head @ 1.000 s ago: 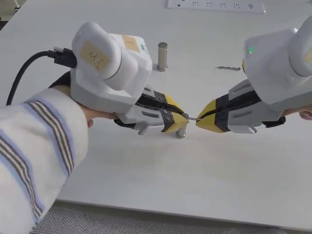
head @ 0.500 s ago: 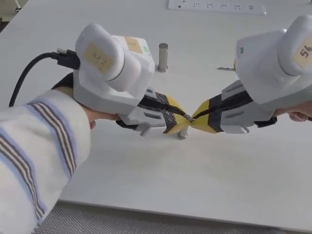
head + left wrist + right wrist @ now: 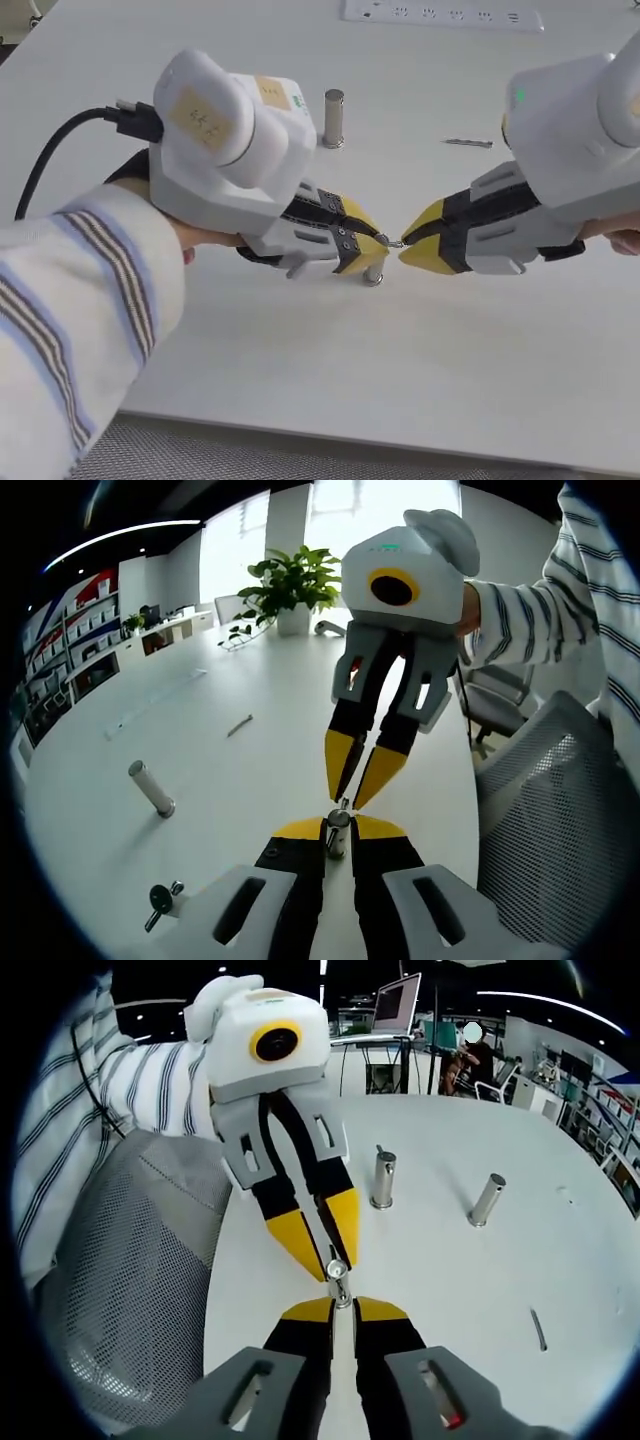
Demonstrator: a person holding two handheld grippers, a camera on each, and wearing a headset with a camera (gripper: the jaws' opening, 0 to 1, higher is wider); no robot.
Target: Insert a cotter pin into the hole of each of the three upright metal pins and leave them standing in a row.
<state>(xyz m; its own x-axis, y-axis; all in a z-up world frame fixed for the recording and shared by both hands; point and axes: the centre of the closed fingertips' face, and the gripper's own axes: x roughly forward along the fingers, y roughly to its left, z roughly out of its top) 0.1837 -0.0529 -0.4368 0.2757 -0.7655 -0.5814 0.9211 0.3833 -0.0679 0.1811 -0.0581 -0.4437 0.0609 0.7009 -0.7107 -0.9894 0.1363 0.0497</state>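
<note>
An upright metal pin [image 3: 372, 274] near the middle of the table [image 3: 300, 350] is pinched by the fingers of the left gripper [image 3: 372, 250]. A thin cotter pin [image 3: 393, 243] at its 3 o'clock is pinched by the right gripper [image 3: 404, 249]. The metal pin is judged hard and slippery, and the cotter pin light and bendy, best held by its back end.

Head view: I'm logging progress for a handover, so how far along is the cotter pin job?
Done, seemingly: one metal pin shows a first cotter pin at its top. In hand: the left gripper is shut on the second pin while the right gripper holds the second cotter pin against its top, unclear if through. Left: the bare pin and the loose cotter pin.
</note>
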